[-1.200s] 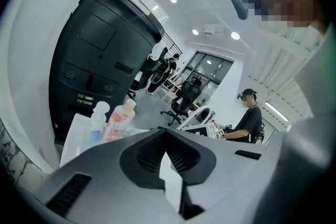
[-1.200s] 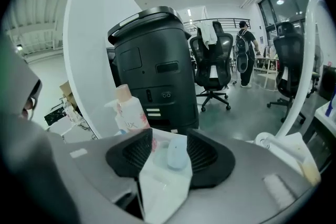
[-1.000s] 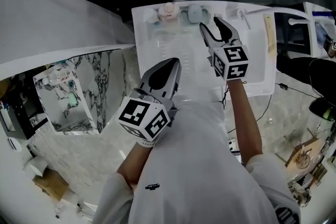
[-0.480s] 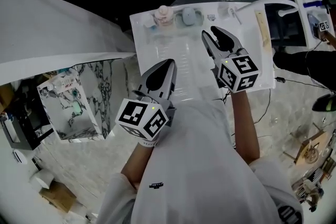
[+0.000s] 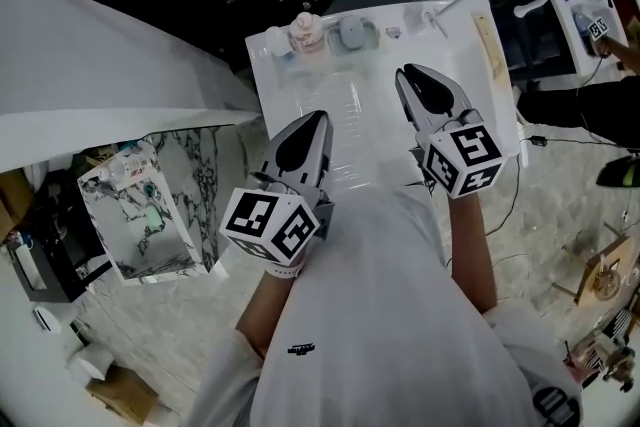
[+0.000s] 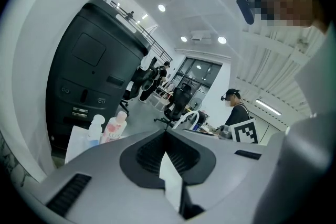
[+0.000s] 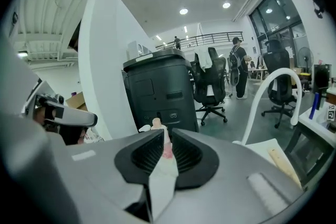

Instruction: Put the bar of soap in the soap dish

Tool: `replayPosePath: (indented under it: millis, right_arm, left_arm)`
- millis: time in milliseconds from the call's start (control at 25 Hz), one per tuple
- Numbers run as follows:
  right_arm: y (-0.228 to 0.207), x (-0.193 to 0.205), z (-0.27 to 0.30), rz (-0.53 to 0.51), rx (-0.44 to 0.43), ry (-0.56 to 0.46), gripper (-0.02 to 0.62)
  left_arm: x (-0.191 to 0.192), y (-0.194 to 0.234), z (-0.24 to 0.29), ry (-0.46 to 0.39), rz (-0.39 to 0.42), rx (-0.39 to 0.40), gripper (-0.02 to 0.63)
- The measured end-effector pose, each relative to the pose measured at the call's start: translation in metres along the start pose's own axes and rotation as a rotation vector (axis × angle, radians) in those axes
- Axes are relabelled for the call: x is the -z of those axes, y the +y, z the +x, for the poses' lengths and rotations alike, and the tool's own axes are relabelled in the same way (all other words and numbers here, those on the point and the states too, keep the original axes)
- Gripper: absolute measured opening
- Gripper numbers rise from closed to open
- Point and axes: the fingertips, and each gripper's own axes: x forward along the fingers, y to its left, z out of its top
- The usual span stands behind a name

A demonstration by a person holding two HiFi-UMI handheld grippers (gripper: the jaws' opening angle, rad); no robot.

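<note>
1. Pulling back nearer from the far edge, the right claw [image 5: 416, 73] is closing to a slit, released and empty.
2. Left claw [image 5: 317, 118] is hovering clenched on nothing.
3. Bar of soap [image 5: 351, 31] is lying in the soap dish [image 5: 364, 36] at the surface's [image 5: 470, 85] far edge.

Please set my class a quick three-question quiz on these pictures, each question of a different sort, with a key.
1. True or false: the jaws of the left gripper stand wide apart.
2. In the head view, where on the white table does the pink bottle stand? A) at its far edge B) between the two grippers C) at its near edge
3. What shows through the narrow gap between the jaws of the right gripper in its own view?
Key: 1. False: they are together, with nothing between them. 2. A. 3. The distant pink bottle; the jaws have just been closing and hold nothing.
</note>
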Motion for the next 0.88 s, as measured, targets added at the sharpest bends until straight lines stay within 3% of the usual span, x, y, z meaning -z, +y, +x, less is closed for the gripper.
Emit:
replayPosePath:
  millis: [880]
  right_arm:
    - [0.037, -0.051, -0.091, -0.126, 0.055, -0.181, 0.058]
  left_arm:
    - [-0.015, -0.018, -0.032, -0.081, 0.105, 0.019, 0.008]
